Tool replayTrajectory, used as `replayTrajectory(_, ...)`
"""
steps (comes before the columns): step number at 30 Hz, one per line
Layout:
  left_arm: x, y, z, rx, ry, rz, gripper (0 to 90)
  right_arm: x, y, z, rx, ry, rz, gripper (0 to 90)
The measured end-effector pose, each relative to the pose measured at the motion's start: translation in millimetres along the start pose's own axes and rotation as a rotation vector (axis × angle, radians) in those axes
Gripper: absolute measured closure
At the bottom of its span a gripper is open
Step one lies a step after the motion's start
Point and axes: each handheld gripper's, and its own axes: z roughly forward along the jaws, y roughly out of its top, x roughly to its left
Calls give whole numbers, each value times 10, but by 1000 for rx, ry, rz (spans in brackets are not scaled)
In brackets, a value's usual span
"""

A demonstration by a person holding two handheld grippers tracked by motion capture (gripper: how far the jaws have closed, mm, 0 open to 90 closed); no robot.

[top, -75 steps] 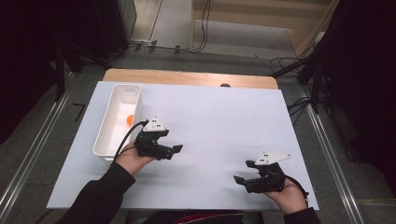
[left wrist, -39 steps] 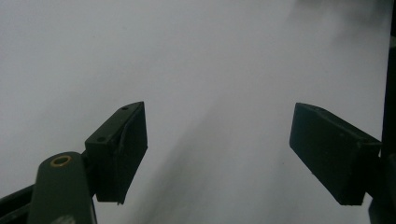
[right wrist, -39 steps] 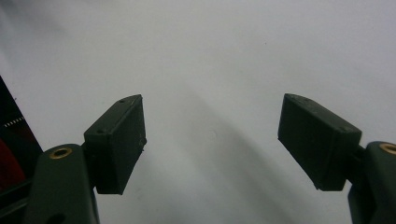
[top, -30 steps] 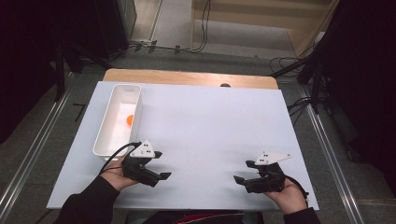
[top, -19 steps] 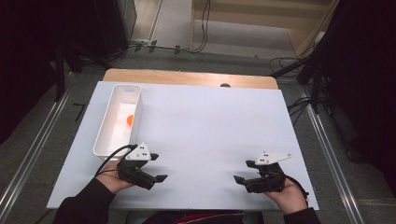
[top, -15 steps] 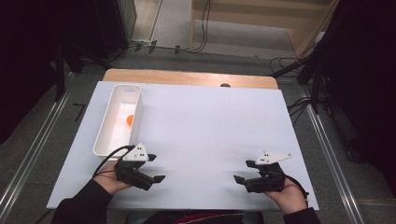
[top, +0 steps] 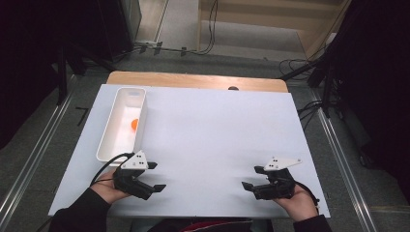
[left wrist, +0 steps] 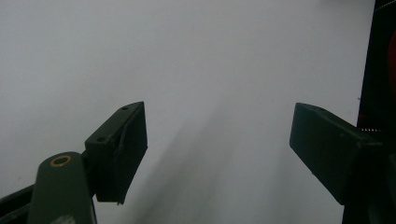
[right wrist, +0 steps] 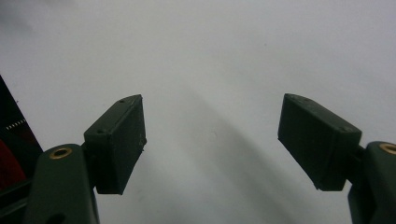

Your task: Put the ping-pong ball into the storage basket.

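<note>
A long white rectangular plastic tray (top: 110, 134) lies on the left part of the white bench (top: 212, 130), its long axis running from the near edge toward the far edge and leaning slightly rightward at the far end. Its open top faces up. Inside it, about halfway along and close to the right wall, rests a small orange ball (top: 135, 123); the ball is round, so no direction can be told for it.

The left tool (top: 155, 176) sits just beyond the tray's near end, close to the near corner but apart from it, with the ball well away toward the far side. Its black jaws point right across the bench and stand apart with nothing between them; in the left gripper view (left wrist: 217, 144) only bare white surface lies between the pads.

The right tool (top: 251, 178) rests near the bench's right near corner, well apart from the tray, jaws pointing left. Its jaws also stand wide and empty, as in the right gripper view (right wrist: 212, 142).
</note>
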Motion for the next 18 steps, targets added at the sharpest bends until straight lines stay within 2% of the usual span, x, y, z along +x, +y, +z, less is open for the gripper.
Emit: replayTrajectory(18, 2, -14, 22, 25, -17, 8, 191, 2, 0, 2, 0, 1, 2, 217)
